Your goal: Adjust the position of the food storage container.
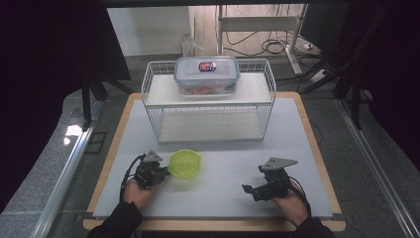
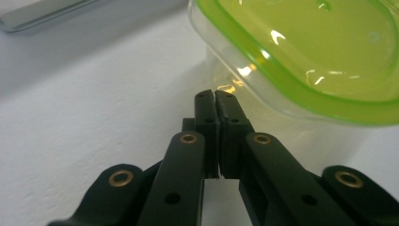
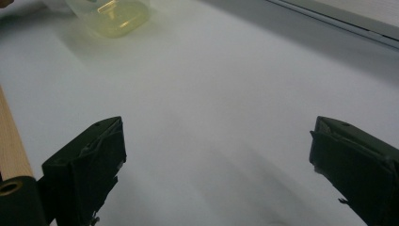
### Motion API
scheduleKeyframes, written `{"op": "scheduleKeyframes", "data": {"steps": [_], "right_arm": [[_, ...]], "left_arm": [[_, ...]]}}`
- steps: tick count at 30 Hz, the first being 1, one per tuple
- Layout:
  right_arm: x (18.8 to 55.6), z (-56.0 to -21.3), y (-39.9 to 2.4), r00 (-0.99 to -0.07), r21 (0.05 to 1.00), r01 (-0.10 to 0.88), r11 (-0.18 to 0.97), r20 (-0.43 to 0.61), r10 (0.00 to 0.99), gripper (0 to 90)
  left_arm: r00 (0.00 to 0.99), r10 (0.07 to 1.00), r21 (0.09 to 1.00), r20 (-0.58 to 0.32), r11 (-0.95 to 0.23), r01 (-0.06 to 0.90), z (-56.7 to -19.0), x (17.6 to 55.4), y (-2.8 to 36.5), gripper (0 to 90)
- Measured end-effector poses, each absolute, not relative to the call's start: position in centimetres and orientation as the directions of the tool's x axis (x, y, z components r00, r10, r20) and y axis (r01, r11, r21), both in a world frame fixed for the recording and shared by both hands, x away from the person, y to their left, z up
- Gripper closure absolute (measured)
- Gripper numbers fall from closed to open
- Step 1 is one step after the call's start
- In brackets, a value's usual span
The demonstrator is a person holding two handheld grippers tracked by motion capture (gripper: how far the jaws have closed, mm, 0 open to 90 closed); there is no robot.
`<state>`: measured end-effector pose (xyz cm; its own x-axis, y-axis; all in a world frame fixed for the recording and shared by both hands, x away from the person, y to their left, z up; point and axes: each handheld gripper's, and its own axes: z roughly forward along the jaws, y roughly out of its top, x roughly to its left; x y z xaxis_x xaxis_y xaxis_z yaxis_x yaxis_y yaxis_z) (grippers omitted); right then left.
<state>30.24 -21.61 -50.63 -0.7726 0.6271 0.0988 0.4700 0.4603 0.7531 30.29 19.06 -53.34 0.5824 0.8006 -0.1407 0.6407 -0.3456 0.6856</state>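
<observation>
Pressed together on nothing, the left claw (image 2: 215,94) noses the green-lidded container (image 2: 301,56), seemingly to nudge it. Well to its right, the right claw (image 3: 216,165) rests spread on the bench (image 1: 223,193), apparently idle.

green-lidded tub (image 1: 185,162), left gripper (image 1: 163,173) beside

Table (image 1: 317,148): we record a wooden top, its pale edge showing at nine and three o'clock, overlaid by a white mat (image 1: 233,193) that covers nearly all of it.

Resting directly on the mat:
- We list a white wire rack (image 1: 153,106) at twelve o'clock, two-tiered, standing upright.
- We list a clear container with a green lid (image 1: 185,163) at about seven o'clock from the mat's centre, just in front of the rack and apart from it.

On the rack's upper shelf we note a clear lidded box (image 1: 207,75), with orange contents inside.
</observation>
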Motion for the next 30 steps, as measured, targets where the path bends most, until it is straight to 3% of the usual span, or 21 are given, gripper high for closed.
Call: {"op": "scheduleKeyframes", "data": {"steps": [30], "right_arm": [[30.3,-50.8,-21.5,-0.771,0.744,0.478,0.468,0.101,0.628,4.0]], "left_arm": [[0.683,0.722,0.686,-0.108,-0.443,0.577,-53.4,30.0,13.5,87.5]]}}
